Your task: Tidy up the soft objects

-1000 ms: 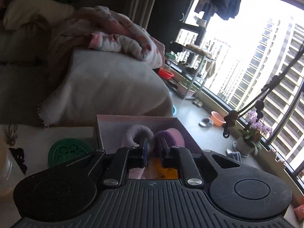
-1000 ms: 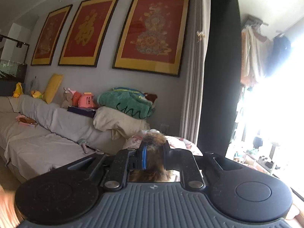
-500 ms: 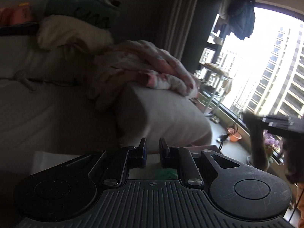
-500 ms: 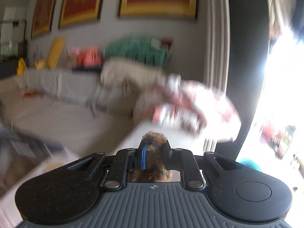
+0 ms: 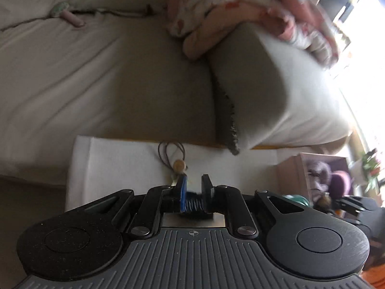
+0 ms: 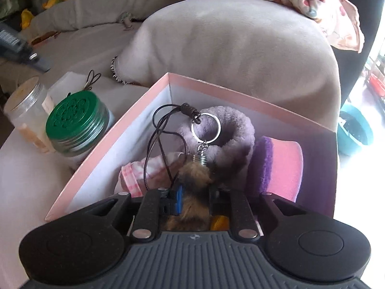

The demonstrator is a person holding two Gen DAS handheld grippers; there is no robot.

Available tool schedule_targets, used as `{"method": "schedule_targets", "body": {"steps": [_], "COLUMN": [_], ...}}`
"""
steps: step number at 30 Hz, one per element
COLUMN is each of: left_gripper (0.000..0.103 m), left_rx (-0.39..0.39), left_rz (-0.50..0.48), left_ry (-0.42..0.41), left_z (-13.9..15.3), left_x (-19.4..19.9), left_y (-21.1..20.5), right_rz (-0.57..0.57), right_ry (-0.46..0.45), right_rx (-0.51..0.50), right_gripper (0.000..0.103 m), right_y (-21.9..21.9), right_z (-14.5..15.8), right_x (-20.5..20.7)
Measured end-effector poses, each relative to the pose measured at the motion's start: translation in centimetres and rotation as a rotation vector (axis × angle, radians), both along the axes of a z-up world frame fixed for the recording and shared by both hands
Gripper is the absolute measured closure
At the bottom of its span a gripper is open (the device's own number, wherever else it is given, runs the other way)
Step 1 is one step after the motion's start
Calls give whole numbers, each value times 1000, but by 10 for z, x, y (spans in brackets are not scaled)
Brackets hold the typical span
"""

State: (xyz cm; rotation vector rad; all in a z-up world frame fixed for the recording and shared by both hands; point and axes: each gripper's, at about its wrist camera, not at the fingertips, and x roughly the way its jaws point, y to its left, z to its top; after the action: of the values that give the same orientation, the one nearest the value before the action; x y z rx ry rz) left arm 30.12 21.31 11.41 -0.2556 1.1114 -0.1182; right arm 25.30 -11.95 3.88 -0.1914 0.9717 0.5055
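My right gripper (image 6: 194, 193) hangs over the pink box (image 6: 108, 139), crowded by a grey plush ring (image 6: 237, 130), a purple-pink sponge (image 6: 281, 161) and a checked cloth (image 6: 144, 171); bare floor shows only along the left wall. Just outside, the green-lidded jar (image 6: 77, 125) blocks that side. Ahead of my left gripper (image 5: 193, 187), white tabletop (image 5: 115, 163) lies open around a corded charm (image 5: 179, 166).

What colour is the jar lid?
Dark green, embossed pattern, on the jar lid; clearest in the right wrist view.
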Motion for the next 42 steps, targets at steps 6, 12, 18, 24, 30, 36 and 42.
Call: {"method": "schedule_targets", "body": {"steps": [6,12,18,24,30,36,42], "left_gripper": [88,86,83,79,87,87,87], "left_rx": [132,258,327,331,295,164,-4], "left_rz": [-38,-69,-124,-194,-141,-67,-45], "left_ry": [197,275,315,278,216,100,-41], "left_z": [-38,-58,-67,-67,-64,-59,-63], "left_x": [53,76,83,77,49,-25,-117], "left_y": [-24,-47,-64,-65,-23,23,45], "right_rz": [27,46,48,41,11,-42,-43], "right_ry": [37,7,-6,-1,17,-10,-79], "right_rx": [83,76,81,79,49,90,112], "right_gripper": [52,49,49,49,49,49,47], "right_y": [-2,1,-1,-3,-1,-11,26], "right_z": [8,7,7,9,11,55,124], "right_x": [4,0,-5,-6,-7,-20,-22]}}
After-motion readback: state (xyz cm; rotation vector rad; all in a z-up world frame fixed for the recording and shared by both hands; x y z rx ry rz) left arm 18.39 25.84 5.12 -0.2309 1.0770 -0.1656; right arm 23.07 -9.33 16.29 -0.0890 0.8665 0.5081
